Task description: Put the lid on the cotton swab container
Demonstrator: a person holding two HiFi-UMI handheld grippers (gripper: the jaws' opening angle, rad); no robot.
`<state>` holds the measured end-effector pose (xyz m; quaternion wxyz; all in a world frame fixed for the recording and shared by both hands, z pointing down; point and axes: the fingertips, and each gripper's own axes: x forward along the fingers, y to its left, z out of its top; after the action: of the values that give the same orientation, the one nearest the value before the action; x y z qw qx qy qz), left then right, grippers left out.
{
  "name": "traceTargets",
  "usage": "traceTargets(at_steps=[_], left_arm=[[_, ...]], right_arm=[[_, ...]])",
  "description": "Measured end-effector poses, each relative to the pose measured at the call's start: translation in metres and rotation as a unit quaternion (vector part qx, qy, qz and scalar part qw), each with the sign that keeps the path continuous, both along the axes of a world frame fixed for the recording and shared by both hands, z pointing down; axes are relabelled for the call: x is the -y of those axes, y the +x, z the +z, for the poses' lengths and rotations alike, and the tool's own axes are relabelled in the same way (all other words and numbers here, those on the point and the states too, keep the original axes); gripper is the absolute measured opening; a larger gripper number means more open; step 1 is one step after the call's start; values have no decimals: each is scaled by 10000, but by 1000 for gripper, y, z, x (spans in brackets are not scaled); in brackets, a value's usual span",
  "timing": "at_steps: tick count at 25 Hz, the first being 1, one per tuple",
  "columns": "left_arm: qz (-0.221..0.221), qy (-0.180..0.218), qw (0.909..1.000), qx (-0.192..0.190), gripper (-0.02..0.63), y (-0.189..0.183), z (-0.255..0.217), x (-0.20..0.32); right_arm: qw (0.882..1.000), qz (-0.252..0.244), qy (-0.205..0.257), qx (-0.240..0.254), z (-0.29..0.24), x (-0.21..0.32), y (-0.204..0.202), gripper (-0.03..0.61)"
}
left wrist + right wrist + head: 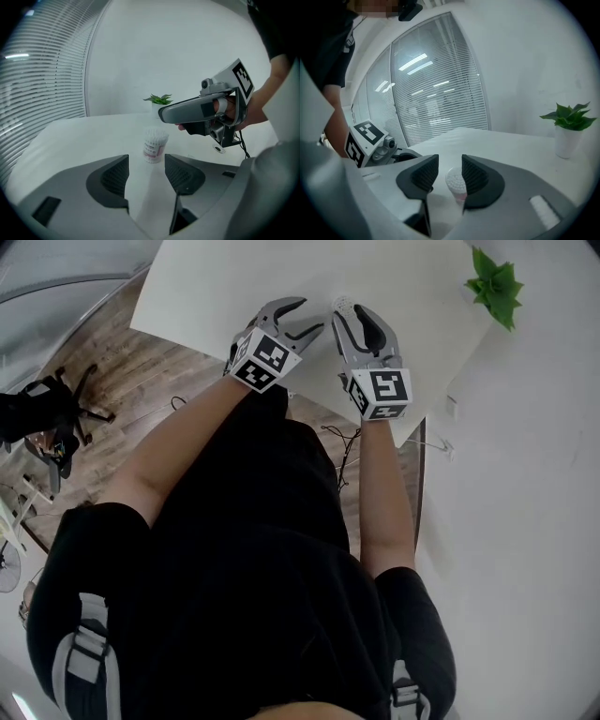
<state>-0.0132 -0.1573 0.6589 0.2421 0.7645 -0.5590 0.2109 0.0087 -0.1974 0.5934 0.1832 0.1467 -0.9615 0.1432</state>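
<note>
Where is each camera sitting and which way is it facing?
Head view: on the person's head, steeply down at table, torso, arms, left gripper, right gripper.
Left gripper view: on left gripper, across table at cotton swab container; right gripper and hand beyond.
Right gripper view: on right gripper, at container seen between its open jaws; left gripper, arm at left.
Both gripper views share container and plant.

The head view looks steeply down over the person onto the tabletop's [216, 287] near edge, while cameras riding the left claw [307, 317] and right claw [351, 307] look low and close across it from facing sides, sharing the cotton swab container [154, 145] and the plant [159, 99].
</note>
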Motion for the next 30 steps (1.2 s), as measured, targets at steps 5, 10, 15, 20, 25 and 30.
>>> traceTargets(at_steps=[5,10,15,20,25,30], left_arm=[[-162,212,9996,87,241,-19,-31,-13],[-171,652,9977,20,234,-22,-82,-13],[-86,1143,9933,-139,155,-16,-139,-22],[61,1635,9863,-205,89,-1,-195,-36],[119,1950,9805,-209,23,10,-236,-51],[334,2111,9766,-217,9,22,-262,-61]], right_arm=[[9997,32,76,215,-30,-9,11,164],[9982,247,108,533,-65,-11,30,164],[9950,332,162,929,-106,-22,47,149],[9902,293,247,1345,-151,-38,59,121],[9855,191,443,1627,-191,-56,70,77],[9825,157,567,1768,-218,-64,78,15]])
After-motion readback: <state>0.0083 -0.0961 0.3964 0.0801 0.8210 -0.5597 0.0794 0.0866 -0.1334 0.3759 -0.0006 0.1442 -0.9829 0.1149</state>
